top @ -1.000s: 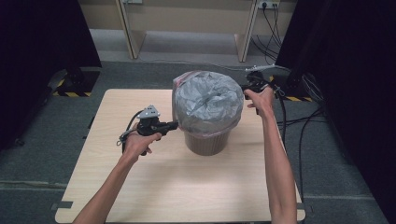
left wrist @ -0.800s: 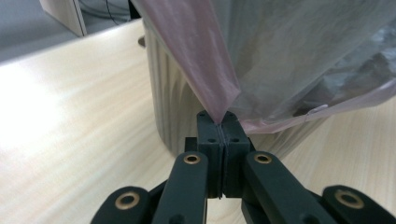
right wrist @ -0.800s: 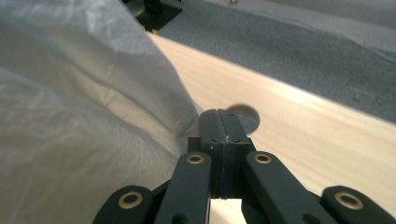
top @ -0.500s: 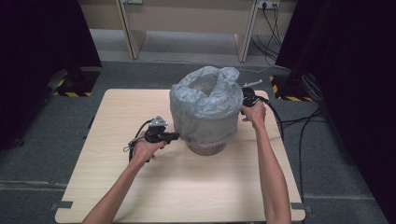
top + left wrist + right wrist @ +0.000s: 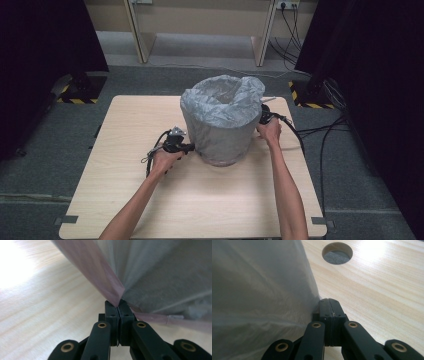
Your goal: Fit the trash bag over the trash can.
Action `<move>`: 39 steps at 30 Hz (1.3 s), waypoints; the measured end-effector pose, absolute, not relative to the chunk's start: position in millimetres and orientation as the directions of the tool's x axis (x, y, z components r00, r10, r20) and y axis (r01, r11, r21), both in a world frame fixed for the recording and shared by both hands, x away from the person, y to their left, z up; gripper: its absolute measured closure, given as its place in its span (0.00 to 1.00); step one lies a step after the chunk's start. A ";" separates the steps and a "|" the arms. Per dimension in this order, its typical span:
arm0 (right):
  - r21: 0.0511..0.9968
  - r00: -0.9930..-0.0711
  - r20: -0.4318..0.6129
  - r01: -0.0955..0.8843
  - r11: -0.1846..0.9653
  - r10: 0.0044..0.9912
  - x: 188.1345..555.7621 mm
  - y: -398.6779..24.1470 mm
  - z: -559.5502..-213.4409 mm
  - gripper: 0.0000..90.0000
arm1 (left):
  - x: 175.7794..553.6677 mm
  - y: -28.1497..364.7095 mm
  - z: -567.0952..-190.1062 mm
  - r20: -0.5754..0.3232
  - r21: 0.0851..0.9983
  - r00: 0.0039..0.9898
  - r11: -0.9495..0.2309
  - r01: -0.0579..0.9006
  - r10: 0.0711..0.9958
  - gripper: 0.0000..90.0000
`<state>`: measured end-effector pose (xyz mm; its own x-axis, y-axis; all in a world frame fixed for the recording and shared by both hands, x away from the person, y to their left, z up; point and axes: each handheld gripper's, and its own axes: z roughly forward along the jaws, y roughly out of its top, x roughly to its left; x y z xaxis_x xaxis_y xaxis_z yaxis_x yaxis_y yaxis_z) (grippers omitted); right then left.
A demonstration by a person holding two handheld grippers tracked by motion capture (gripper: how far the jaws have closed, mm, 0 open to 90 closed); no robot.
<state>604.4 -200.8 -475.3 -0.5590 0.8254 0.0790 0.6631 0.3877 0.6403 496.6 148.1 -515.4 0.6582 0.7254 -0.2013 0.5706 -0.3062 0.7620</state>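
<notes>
Two bare forearms come in from the near edge of the table (image 5: 125,200), a rectangular slab of pale wood with fine straight grain and a matt finish. Taking the bag-covered bin (image 5: 222,127) as the landmark, it stands slightly beyond the middle of the tabletop.

On its near-left side, low down, is the left gripper (image 5: 189,147), black hard plastic with brass-coloured pivot pins and a thin black cable looping behind it. In the left gripper view its two flat jaws are pressed together on a pleat of the bag, a pinkish translucent fold (image 5: 110,287) that runs up taut and creased from the tips.

On the bin's right side, also low, is the right gripper (image 5: 261,120), of the same build. In the right gripper view its jaws are likewise clamped together, with the edge of the film (image 5: 313,293) caught at their tips.

The bag is thin grey plastic, semi-transparent, crinkled and softly glossy, and it is drawn down over the whole outside of a round, bucket-shaped body whose top is open and ruffled. Its lower edge reaches nearly to the tabletop.

Beyond the bin on its right, one round hole (image 5: 337,253) is cut through the wood.

Counted: one table, one bin, one bag, two grippers, one hole.
</notes>
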 end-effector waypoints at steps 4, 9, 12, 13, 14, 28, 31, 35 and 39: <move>0.648 -0.545 0.071 0.662 0.377 0.835 605.9 -202.9 -483.9 1.00 | 505.2 145.2 -517.8 -0.198 0.755 0.643 -0.303 0.581 0.740 0.98; 0.648 -0.540 0.090 0.670 0.362 0.837 605.9 -203.3 -496.0 0.99 | 504.4 141.7 -515.3 -0.156 0.752 0.651 -0.338 0.566 0.743 0.97; 0.654 -0.539 0.094 0.667 0.356 0.837 605.1 -207.8 -496.4 0.91 | 501.7 148.5 -515.7 -0.205 0.752 0.649 -0.306 0.584 0.733 0.87; 0.654 -0.539 0.094 0.667 0.356 0.837 605.1 -207.8 -496.4 0.91 | 501.1 151.7 -516.2 -0.249 0.754 0.646 -0.274 0.597 0.722 0.87; 0.659 -0.539 0.101 0.666 0.349 0.836 604.4 -209.6 -494.6 0.88 | 500.1 155.4 -515.6 -0.272 0.757 0.642 -0.253 0.603 0.717 0.84; 0.685 -0.512 0.143 0.669 0.289 0.847 583.8 -244.5 -465.6 0.56 | 460.9 208.0 -489.0 -0.347 0.816 0.614 -0.095 0.570 0.709 0.46; 0.702 -0.514 0.151 0.657 0.274 0.844 579.7 -247.6 -460.5 0.54 | 452.5 211.8 -487.3 -0.358 0.821 0.624 -0.085 0.565 0.695 0.40; 0.708 -0.526 0.148 0.648 0.282 0.837 573.4 -248.7 -453.8 0.53 | 439.4 217.2 -483.7 -0.341 0.830 0.644 -0.103 0.549 0.685 0.37; 0.717 -0.531 0.140 0.637 0.284 0.836 570.7 -250.0 -449.6 0.51 | 429.7 220.5 -486.2 -0.263 0.822 0.652 -0.189 0.538 0.711 0.37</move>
